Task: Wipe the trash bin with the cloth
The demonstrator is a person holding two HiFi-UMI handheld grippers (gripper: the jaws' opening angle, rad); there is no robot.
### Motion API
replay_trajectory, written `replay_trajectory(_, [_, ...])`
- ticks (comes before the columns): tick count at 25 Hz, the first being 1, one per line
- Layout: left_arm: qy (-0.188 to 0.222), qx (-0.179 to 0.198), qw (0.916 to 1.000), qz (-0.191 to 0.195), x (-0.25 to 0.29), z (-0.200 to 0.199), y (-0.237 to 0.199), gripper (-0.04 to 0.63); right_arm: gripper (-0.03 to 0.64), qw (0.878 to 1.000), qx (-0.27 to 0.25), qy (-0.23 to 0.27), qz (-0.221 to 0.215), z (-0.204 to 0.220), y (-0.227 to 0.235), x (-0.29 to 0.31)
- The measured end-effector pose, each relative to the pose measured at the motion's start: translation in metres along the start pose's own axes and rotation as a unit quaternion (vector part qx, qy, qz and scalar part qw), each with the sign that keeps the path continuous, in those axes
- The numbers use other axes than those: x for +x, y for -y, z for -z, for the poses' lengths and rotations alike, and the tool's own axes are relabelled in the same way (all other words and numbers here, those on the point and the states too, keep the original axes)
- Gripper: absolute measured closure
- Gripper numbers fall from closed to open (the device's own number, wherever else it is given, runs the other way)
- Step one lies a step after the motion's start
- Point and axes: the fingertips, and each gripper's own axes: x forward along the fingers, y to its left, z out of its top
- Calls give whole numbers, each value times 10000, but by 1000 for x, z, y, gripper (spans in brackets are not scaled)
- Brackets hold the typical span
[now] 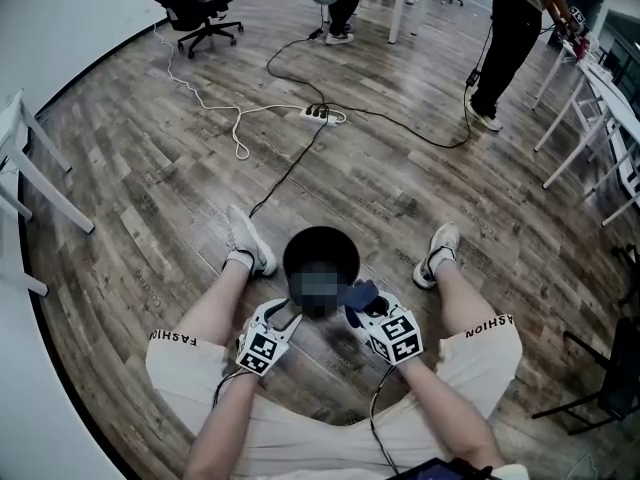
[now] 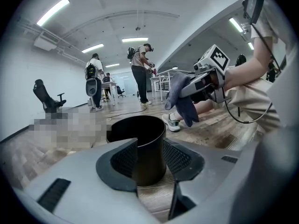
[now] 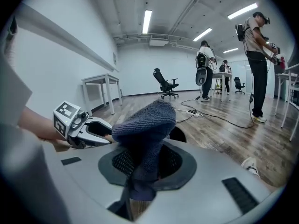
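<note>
The black trash bin (image 1: 320, 250) stands on the wood floor between the seated person's feet. My left gripper (image 1: 287, 314) is at its near left side. In the left gripper view the bin (image 2: 140, 143) fills the gap between the two pads, which touch its wall. My right gripper (image 1: 358, 305) is at the bin's near right rim, shut on a dark blue cloth (image 1: 361, 293). The cloth (image 3: 145, 129) bulges up out of the jaws and hides most of the bin (image 3: 180, 134). The left gripper view shows the cloth (image 2: 182, 101) hanging just right of and above the rim.
A power strip (image 1: 318, 114) with trailing cables lies on the floor beyond the bin. An office chair (image 1: 195, 10) stands far left, a person (image 1: 505, 38) far right beside white tables (image 1: 600, 98). White table legs (image 1: 30, 168) are at the left. Shoes (image 1: 250, 243) flank the bin.
</note>
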Motion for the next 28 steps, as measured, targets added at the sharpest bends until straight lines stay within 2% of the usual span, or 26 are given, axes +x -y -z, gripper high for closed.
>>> replay_trajectory(3, [-18,176,9998,-25,2,-5,-5,417,528,9999,108,-12,117,-1,6,-2])
replay_trajectory(6, [-214,674,9975,-27,7,-12,-13,417,527,9992,143,-75,368,-2,16,-4])
replay_trajectory(10, [-598,1324,9894,14,16,-7,-17,417,528,9967,519,-245,565,6,27,-5])
replay_trajectory(13, [-840,1713,9814,215,28,-1,-11,417,528,9945,703,-335,708,11,36,-6])
replay_trajectory(17, [-1045,1998,9728,541,46,8,0,417,528,9922,729,-418,923,15,53,-8])
replay_trajectory(21, [-1194,2222,9652,694,61,11,11,417,528,9911,818,-628,847,30,61,-8])
replay_trajectory(24, [-1299,2528,9557,759,74,10,19,417,526,9912,753,-777,766,40,59,-4])
replay_trajectory(28, [-1664,2937,9370,900,89,21,29,417,528,9915,636,-938,641,49,53,2])
